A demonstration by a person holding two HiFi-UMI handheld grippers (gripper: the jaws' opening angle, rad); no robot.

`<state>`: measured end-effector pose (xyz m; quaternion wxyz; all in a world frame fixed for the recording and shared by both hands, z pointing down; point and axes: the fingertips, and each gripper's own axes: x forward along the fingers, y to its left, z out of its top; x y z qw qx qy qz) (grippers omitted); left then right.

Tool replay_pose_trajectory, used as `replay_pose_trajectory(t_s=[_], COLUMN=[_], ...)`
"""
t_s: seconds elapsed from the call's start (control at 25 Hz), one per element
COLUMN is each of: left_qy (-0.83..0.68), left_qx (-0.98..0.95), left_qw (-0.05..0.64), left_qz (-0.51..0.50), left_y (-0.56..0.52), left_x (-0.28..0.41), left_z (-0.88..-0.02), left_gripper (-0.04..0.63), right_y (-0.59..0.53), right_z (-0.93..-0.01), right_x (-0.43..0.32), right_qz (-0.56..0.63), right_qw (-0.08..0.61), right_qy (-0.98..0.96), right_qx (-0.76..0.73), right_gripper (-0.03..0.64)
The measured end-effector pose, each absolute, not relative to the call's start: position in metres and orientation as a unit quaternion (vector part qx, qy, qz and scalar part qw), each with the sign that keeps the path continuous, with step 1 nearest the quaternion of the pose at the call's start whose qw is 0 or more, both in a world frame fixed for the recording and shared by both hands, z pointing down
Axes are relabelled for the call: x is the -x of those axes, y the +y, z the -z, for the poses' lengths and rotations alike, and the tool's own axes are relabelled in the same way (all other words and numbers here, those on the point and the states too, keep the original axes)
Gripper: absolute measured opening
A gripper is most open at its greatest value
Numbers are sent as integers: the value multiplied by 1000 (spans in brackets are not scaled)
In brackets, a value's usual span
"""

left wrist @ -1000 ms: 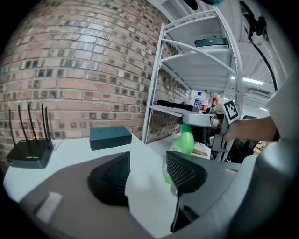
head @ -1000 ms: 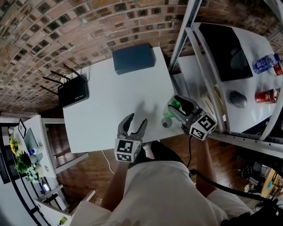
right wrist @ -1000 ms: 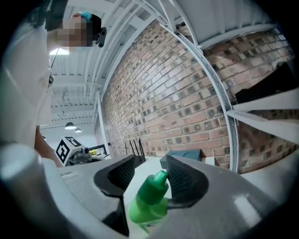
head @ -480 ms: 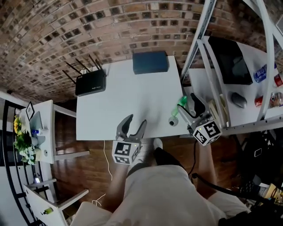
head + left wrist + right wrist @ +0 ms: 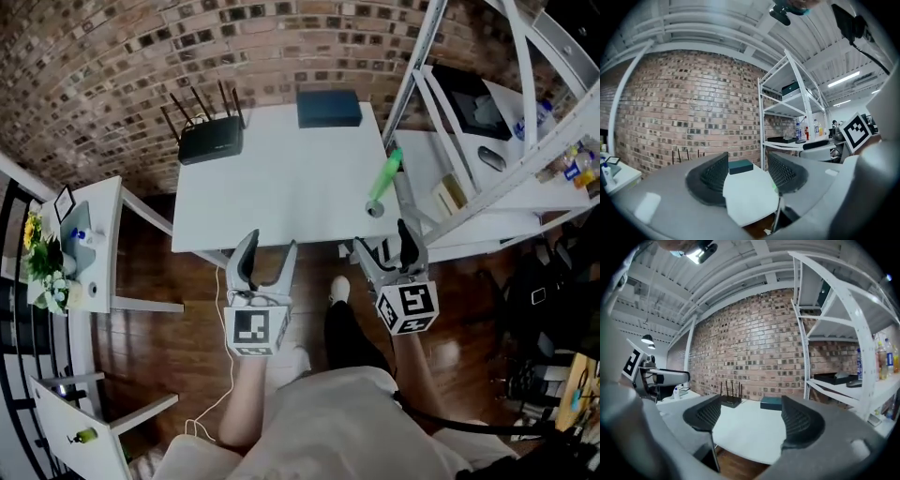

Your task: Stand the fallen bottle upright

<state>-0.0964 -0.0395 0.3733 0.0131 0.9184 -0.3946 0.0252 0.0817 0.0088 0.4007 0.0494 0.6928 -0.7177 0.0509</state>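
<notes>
- Bottle (image 5: 382,180): at table (image 5: 281,187) R edge; uprightness not discernible, to be checked first.
- L gripper (image 5: 269,242), R gripper (image 5: 382,236): jaws apart, empty; R's just been opening.

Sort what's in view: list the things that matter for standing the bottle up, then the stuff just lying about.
For the job:
- green bottle, on the table's right edge
- white table
- left gripper, open, empty
- right gripper, jaws have just been opening, nothing between them

Lying about:
- black router
- teal box
- white shelf rack
- side table
</notes>
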Motion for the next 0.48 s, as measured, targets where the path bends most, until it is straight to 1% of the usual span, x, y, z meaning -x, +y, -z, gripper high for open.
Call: replay_pose_trajectory(t_s=[0.12,0.24,0.36,0.48], left_qy=[-407,-415,-425,-427], left_qx=[-913,-909,-905,-904], left_qw=[31,39,30,20], left_qz=[-10,0,2,1], left_y=[-11,19,37,52], left_x=[118,130,135,129], left_z=[-367,-363,-358,-353], left_gripper=[278,278,278,278], right_y=[46,76,92,106], right_z=[-389,-371,-355,-345], right_x=[-48,-31,-28,-35], right_qz=[-46,-19,8,11], right_qw=[63,66,65,54], right_qy=[-721,-720,-711,-704], right_qx=[-689,-691,-700,-708], right_gripper=[388,387,385,382])
